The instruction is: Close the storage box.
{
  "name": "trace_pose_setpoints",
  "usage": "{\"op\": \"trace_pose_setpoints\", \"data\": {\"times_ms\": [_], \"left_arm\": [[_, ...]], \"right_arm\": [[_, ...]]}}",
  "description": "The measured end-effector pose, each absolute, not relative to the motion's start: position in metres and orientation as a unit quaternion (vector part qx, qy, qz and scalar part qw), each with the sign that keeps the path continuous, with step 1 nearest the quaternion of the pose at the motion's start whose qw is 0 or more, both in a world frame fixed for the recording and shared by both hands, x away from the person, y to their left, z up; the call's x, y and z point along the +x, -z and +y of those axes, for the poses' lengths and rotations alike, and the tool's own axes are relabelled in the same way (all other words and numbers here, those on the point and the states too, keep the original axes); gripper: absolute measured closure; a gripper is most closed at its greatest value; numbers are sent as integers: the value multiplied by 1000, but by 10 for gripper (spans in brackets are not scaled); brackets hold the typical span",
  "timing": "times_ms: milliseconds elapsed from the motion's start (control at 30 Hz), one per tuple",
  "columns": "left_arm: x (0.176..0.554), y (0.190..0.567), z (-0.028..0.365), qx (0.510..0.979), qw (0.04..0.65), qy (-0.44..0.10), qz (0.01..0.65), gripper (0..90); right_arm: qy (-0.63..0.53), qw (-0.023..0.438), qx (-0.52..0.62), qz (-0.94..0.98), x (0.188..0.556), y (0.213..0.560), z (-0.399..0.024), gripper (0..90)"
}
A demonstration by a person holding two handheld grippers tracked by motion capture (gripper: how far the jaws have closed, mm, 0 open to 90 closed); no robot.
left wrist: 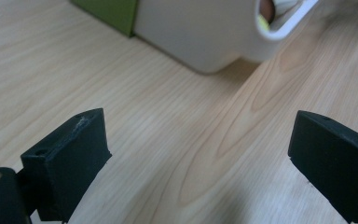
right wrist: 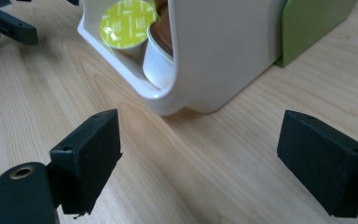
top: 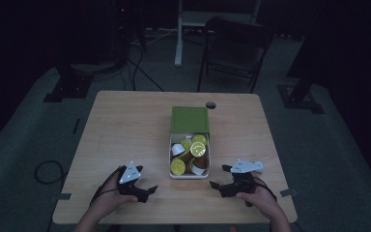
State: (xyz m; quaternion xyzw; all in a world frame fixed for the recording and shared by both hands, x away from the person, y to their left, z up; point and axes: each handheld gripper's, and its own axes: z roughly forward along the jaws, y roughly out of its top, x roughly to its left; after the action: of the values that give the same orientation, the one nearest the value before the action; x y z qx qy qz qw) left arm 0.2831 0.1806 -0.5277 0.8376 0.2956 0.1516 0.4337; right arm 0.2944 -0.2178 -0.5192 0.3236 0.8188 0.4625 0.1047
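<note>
A white box (top: 189, 174) with a green sleeve (top: 189, 119) lies mid-table, pulled partly open, holding several coffee capsules (top: 178, 166) with lime-green lids. My left gripper (top: 149, 191) rests on the table to the box's left, jaws wide apart and empty; in its own view the left gripper (left wrist: 200, 154) faces the box's white wall (left wrist: 200, 32). My right gripper (top: 219, 176) sits to the box's right, open and empty. In the right gripper view the right gripper (right wrist: 200, 158) faces the box's near corner (right wrist: 214, 56) with a lime-lidded capsule (right wrist: 127, 23) inside.
The wooden table (top: 125, 130) has a round cable hole (top: 210, 105) behind the box. A dark chair (top: 234, 48) and a stand's base (top: 70, 84) stand on the floor beyond. The other gripper's jaw tips (right wrist: 4, 25) show far left in the right gripper view.
</note>
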Motion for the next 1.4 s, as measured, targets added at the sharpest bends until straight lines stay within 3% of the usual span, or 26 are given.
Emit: {"op": "trace_pose_setpoints", "data": {"times_ms": [700,1400], "left_arm": [[306,512,157,803,499,-164,283,50],[326,511,147,786,516,-179,289,49]], "right_arm": [[-512,104,334,785,313,501,-211,132],[-507,102,349,782,329,509,-209,135]]}}
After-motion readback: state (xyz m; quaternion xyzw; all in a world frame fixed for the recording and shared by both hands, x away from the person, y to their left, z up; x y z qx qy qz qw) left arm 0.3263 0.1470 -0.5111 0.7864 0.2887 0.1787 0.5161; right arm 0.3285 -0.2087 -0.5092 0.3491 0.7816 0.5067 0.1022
